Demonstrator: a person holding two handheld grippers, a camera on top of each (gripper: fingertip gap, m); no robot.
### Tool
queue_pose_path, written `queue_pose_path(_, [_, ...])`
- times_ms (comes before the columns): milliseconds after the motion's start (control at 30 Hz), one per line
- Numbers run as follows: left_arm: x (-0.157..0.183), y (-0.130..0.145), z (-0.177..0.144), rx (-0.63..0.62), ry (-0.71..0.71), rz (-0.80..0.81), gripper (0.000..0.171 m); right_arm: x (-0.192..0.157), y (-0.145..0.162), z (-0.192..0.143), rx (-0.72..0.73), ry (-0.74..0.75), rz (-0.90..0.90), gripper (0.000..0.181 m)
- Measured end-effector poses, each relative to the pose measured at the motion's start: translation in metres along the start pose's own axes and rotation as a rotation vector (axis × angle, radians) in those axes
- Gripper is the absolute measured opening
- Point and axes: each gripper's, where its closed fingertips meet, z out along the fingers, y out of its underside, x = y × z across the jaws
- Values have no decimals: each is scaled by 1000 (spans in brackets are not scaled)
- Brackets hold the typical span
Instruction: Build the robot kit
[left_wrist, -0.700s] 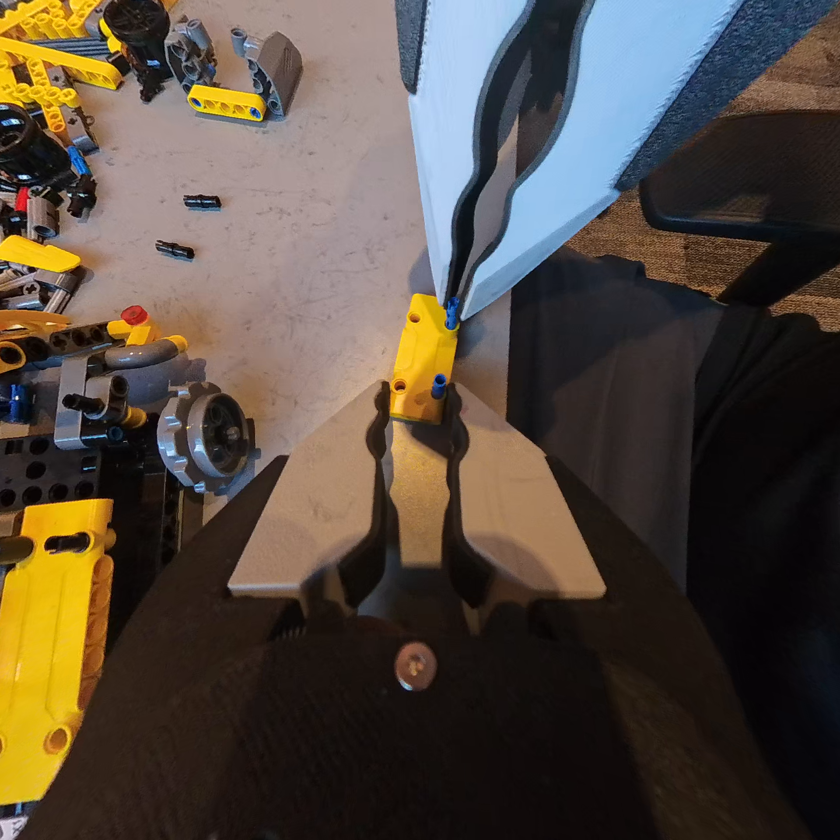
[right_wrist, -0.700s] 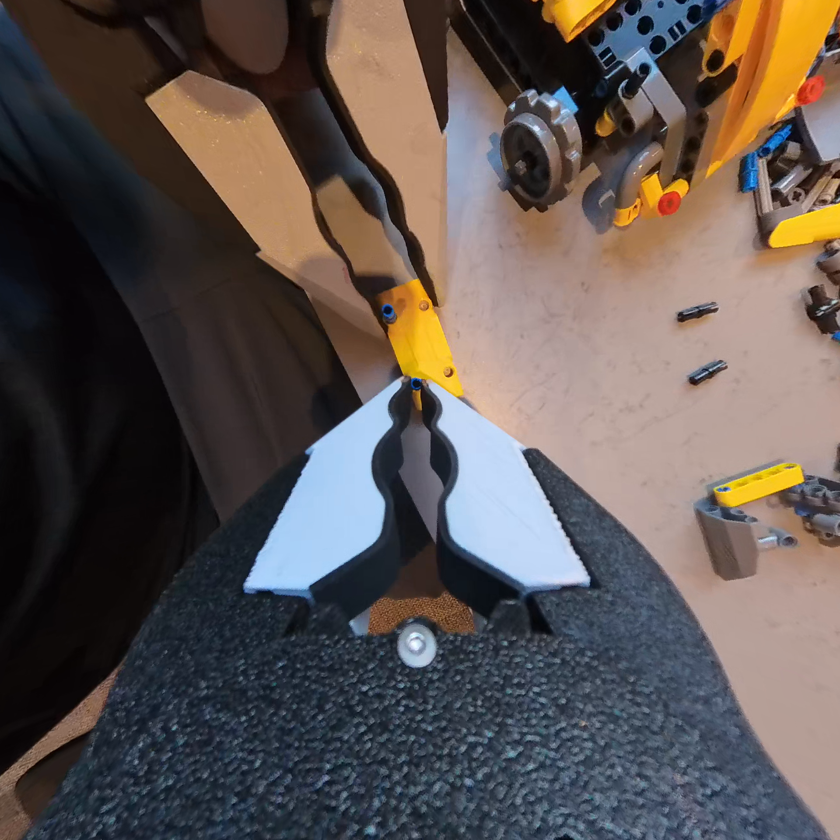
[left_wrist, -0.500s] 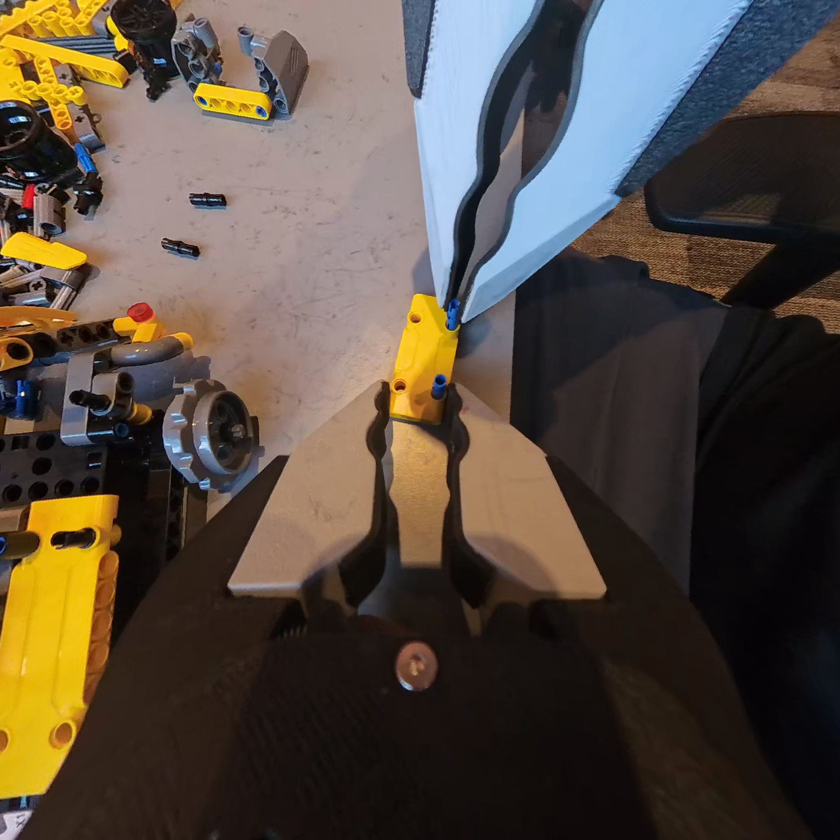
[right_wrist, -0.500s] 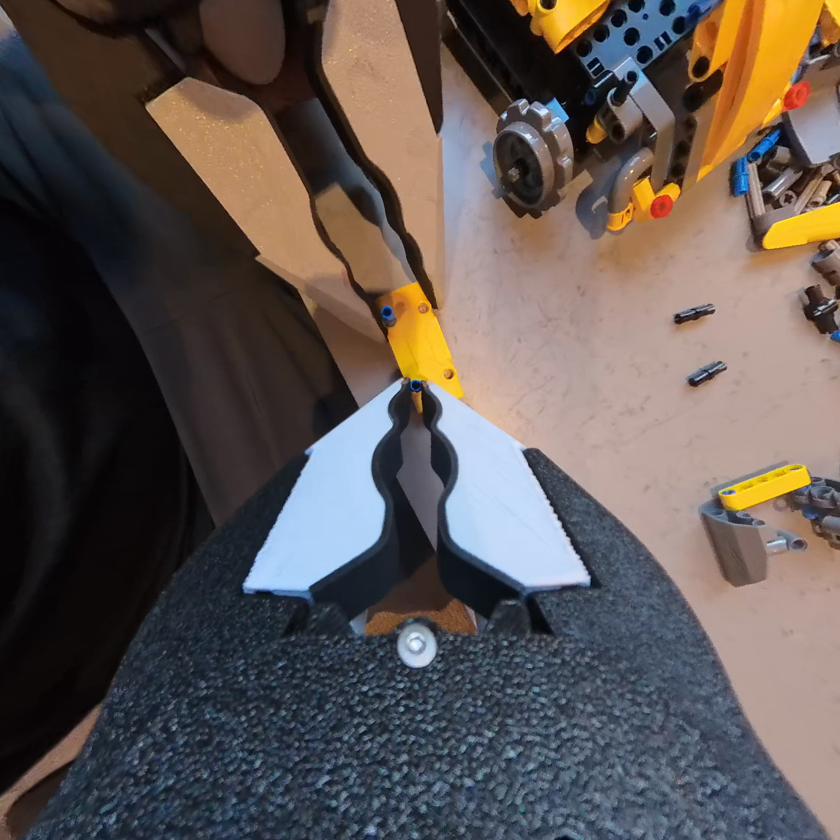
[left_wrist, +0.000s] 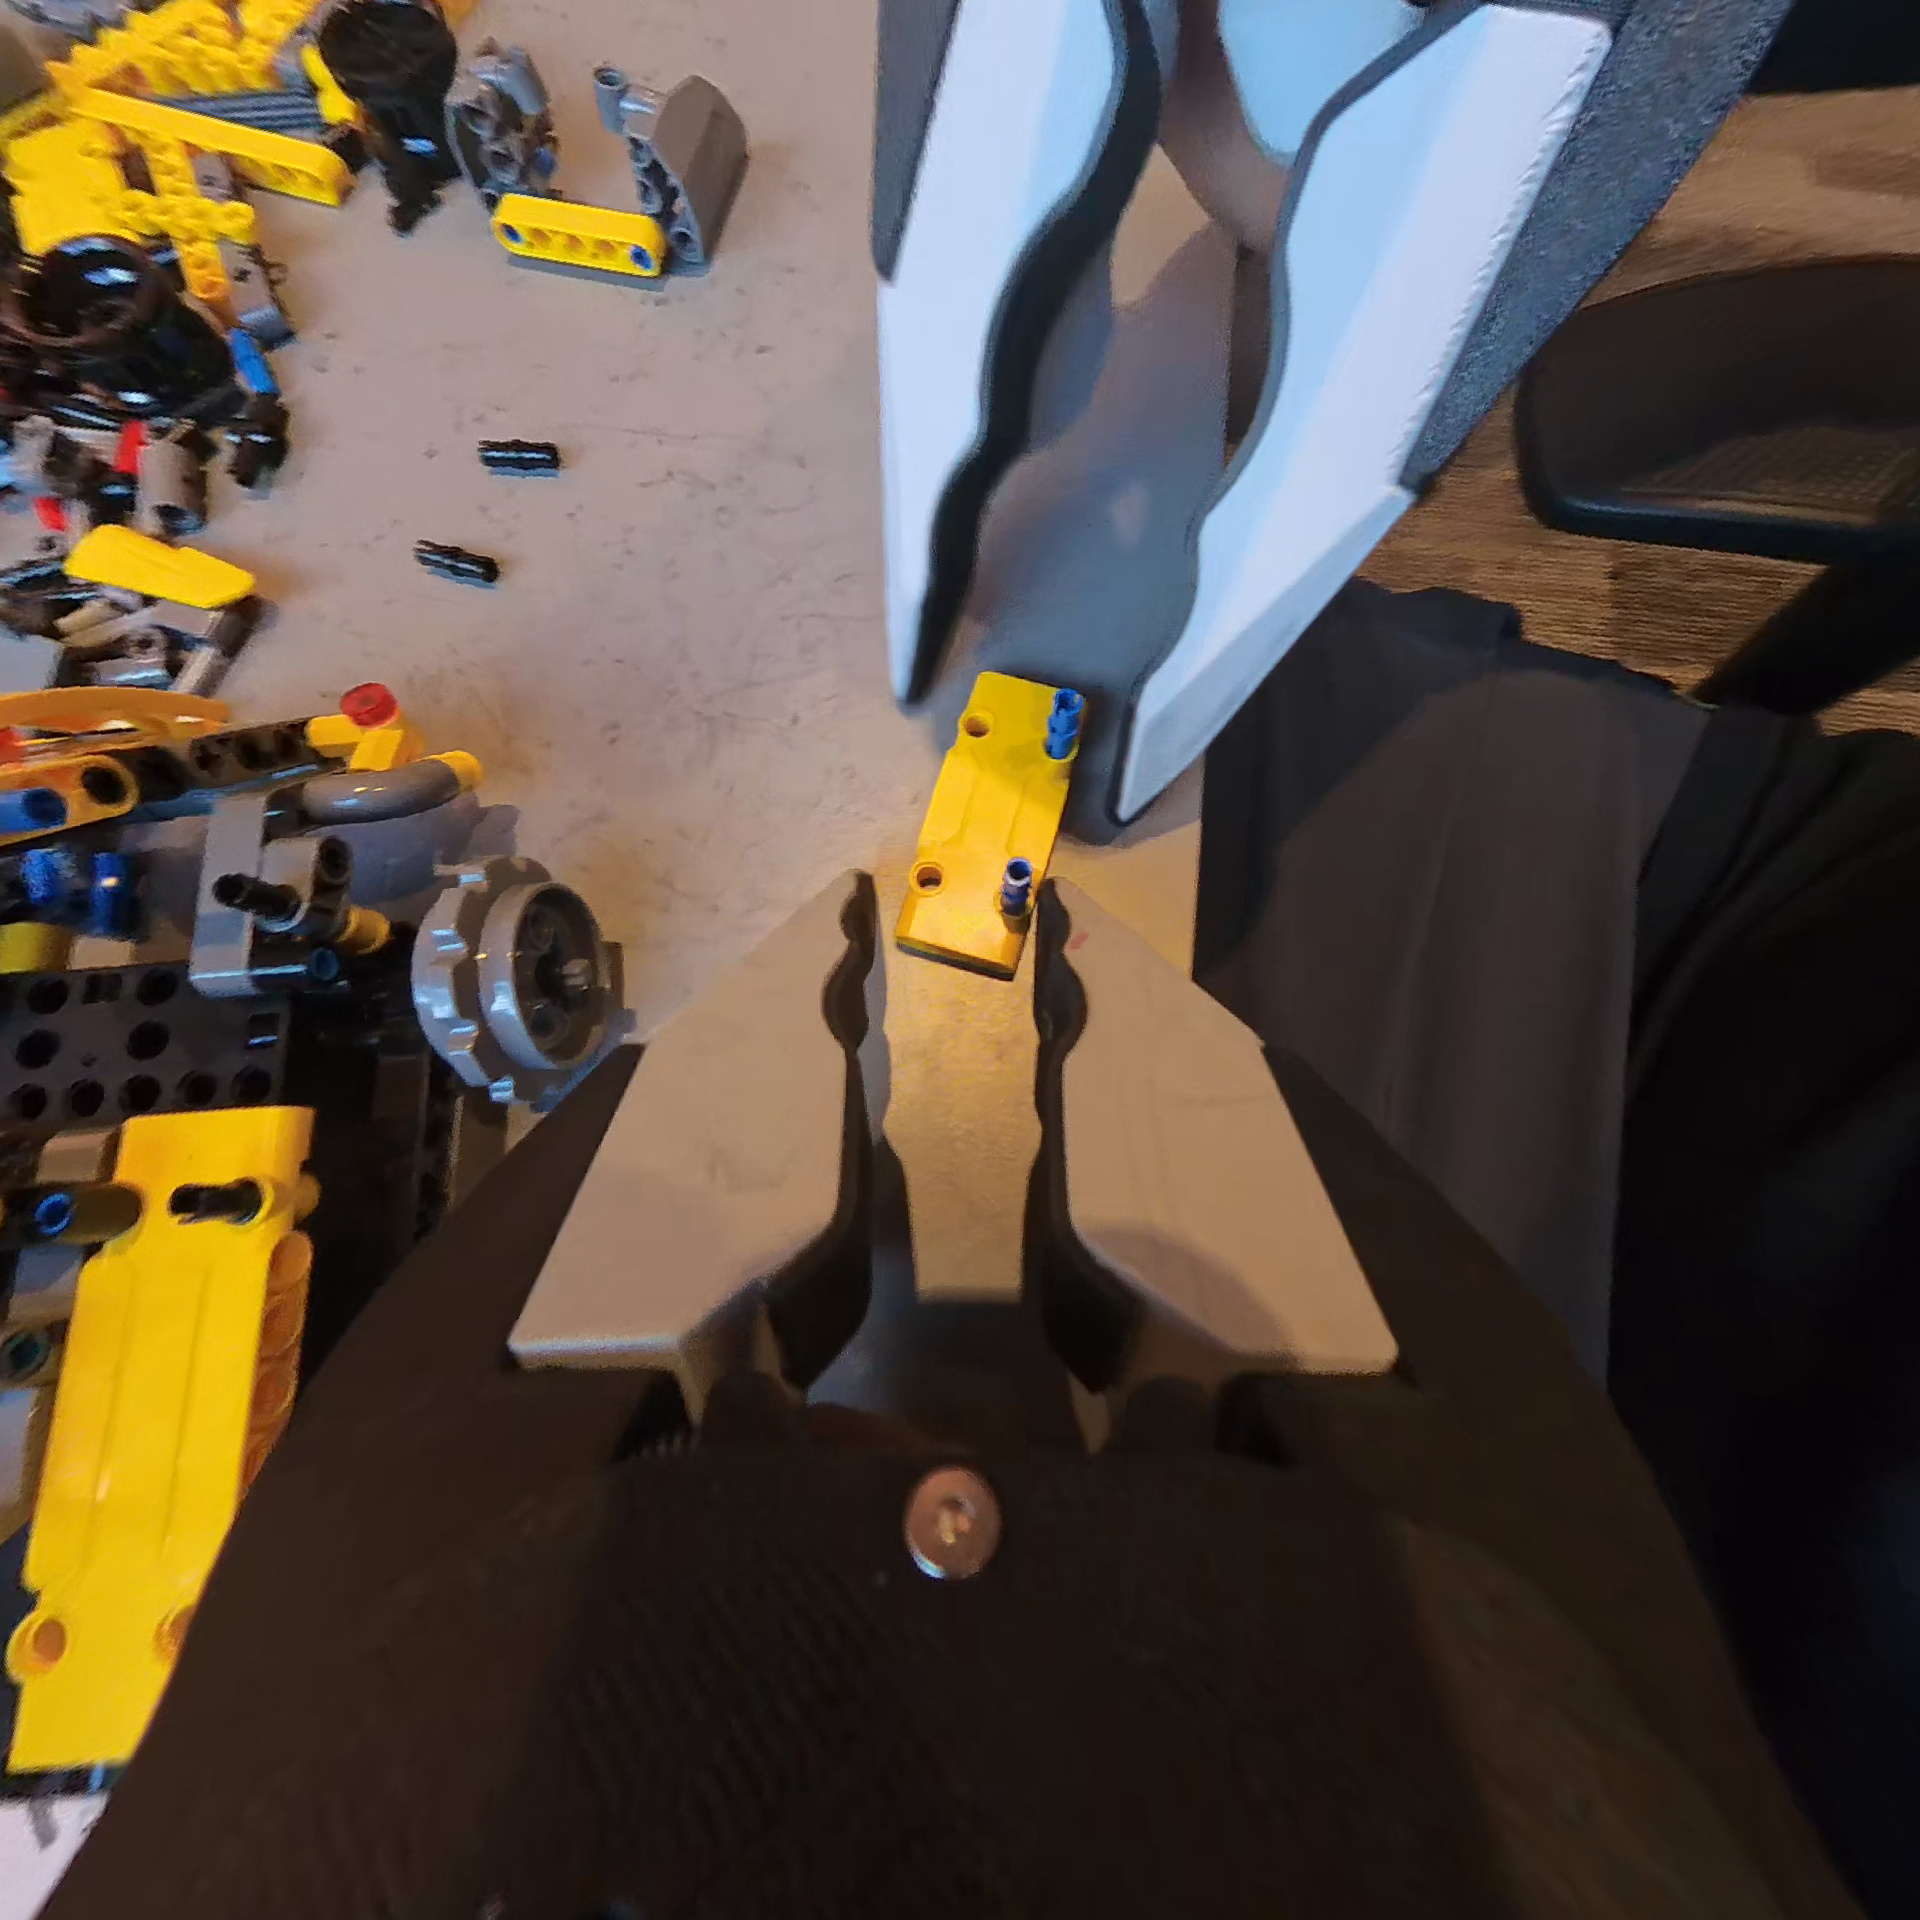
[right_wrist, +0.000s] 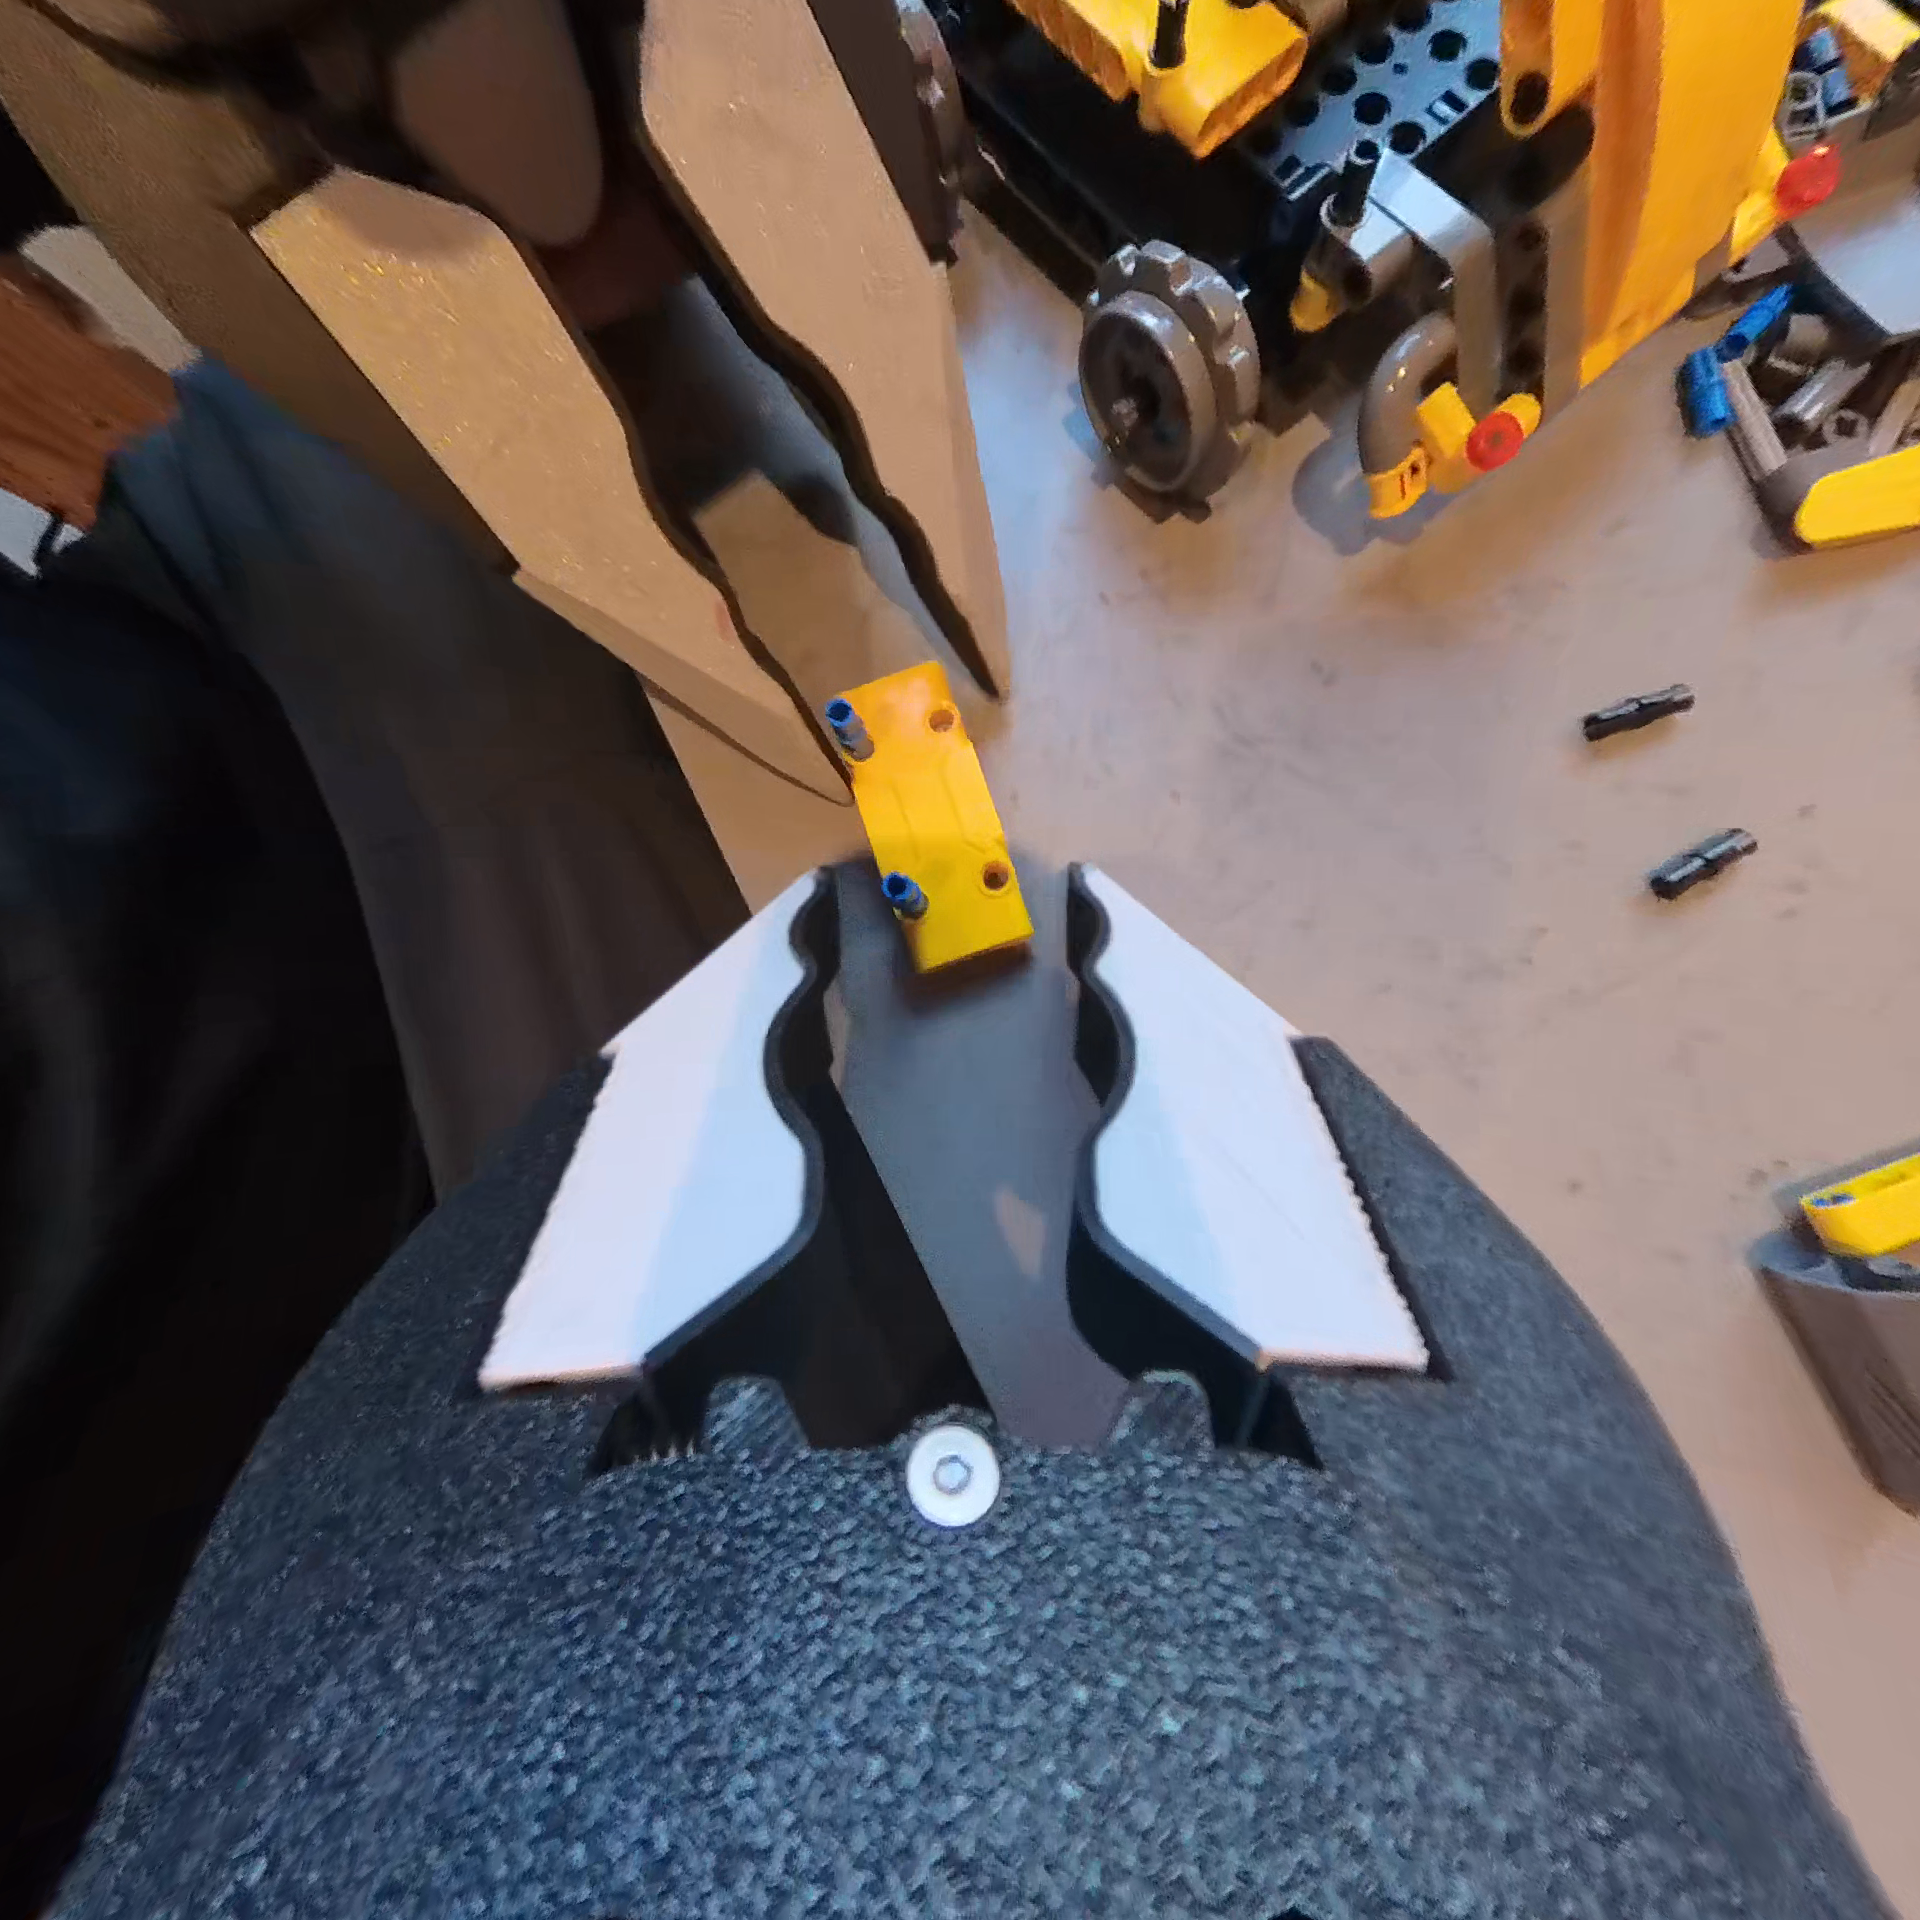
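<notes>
A small yellow panel (left_wrist: 982, 821) with two blue pins (left_wrist: 1062, 722) standing up from it lies on the beige table (left_wrist: 675, 644), close to the table's edge. My left gripper (left_wrist: 954, 904) is open, its grey fingertips on either side of the panel's near end. My right gripper (right_wrist: 948, 883) is open too, its white fingertips on either side of the panel's (right_wrist: 930, 821) other end. Neither grips it. The right gripper (left_wrist: 1023, 743) faces me in the left wrist view, and the left gripper (right_wrist: 914, 743) faces me in the right wrist view.
A yellow-and-black brick vehicle with a grey sprocket wheel (left_wrist: 520, 977) stands to the left. Two black pins (left_wrist: 517, 455) lie loose on the table. A grey curved part with a yellow beam (left_wrist: 623, 197) sits farther off. A person's dark lap (left_wrist: 1455, 1039) lies beyond the table edge. Left and right tips are no more than a few centimetres apart.
Both grippers have opened. The left was shut on the yellow panel and the right on a blue pin; now the panel lies free between the spread fingertips.
</notes>
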Motion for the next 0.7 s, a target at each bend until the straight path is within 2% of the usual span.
queue_pose_path(167, [-11,2,-3,1,-85,-12,32,-6,-2,3,-2,17,12,38])
queue_pose_path(400, [-41,5,-12,17,-225,-126,28,-17,-10,12,30,38,26,31])
queue_pose_path(500, [-44,5,-21,55,-250,-134,25,-18,-20,20,67,41,67,26])
queue_pose_path(700, [-38,12,-41,87,-220,-141,39,-19,-30,29,100,46,92,25])
